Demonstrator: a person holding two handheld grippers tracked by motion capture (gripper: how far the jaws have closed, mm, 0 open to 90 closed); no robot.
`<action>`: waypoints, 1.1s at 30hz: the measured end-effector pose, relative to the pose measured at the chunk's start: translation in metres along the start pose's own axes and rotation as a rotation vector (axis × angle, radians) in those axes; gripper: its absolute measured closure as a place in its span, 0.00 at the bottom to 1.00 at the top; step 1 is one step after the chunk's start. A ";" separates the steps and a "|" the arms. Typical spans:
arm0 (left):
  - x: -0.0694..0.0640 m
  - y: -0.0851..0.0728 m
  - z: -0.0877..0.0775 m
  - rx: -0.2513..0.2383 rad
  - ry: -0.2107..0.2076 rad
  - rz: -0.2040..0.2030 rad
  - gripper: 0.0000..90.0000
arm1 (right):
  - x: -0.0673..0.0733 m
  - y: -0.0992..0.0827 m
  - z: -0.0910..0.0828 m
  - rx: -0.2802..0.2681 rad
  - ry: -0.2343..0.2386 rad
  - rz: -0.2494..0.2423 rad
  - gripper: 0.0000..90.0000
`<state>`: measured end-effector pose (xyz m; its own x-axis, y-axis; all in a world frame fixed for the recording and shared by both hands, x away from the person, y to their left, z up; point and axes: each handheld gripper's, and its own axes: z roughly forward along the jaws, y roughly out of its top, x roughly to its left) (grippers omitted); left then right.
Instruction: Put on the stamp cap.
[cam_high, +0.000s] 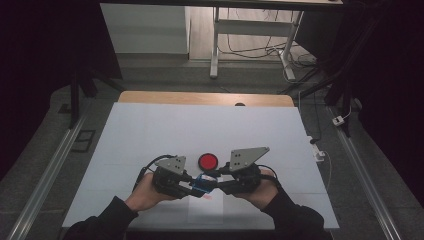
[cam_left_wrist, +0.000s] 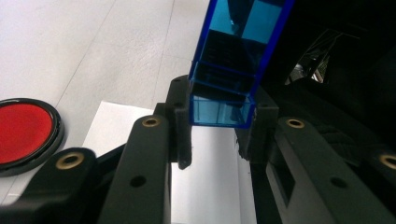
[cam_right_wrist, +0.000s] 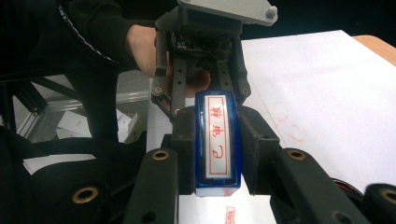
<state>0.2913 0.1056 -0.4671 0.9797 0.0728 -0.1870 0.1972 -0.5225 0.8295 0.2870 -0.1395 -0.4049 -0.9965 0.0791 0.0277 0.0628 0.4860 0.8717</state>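
You hold a blue stamp (cam_high: 202, 183) between your two grippers, just above the near edge of the worktop (cam_high: 150, 135), which is covered in white. Your left gripper (cam_high: 191, 186) comes in from the left and your right gripper (cam_high: 212, 182) from the right, and they meet nose to nose on the stamp, low in the high view and close to your body.

In the left gripper view, the jaws pinch the clear blue casing of the stamp (cam_left_wrist: 223, 100) at its lower end, one pad on each side, with the casing rising up and away between them. In the right gripper view, the jaws of your right gripper (cam_right_wrist: 217, 154) press on both long sides of the stamp (cam_right_wrist: 217, 140), and its white face with a red frame and red characters is turned toward the camera. Beyond it in that view, your left gripper (cam_right_wrist: 205, 100) holds the far end, with your left hand (cam_right_wrist: 140, 42) behind it.

A round red ink pad (cam_high: 208, 161) in a dark rim lies on the worktop just beyond the grippers, apart from both. A white sheet of paper (cam_high: 205, 210) lies under the stamp, and it carries a small red printed mark (cam_right_wrist: 235, 214) right below the stamp's lower end.
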 end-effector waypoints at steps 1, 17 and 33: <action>0.000 0.000 0.000 -0.003 -0.002 0.005 0.77 | 0.000 0.000 0.000 0.000 0.000 0.003 0.78; -0.002 -0.001 -0.005 -0.050 -0.038 0.073 0.77 | 0.000 0.000 0.000 -0.029 0.052 0.004 0.78; -0.003 -0.001 -0.003 -0.031 0.000 0.073 0.73 | -0.001 -0.001 0.001 -0.026 0.042 0.016 0.78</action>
<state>0.2880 0.1087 -0.4651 0.9915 0.0353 -0.1256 0.1263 -0.5000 0.8568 0.2880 -0.1396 -0.4065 -0.9969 0.0493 0.0617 0.0775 0.4625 0.8832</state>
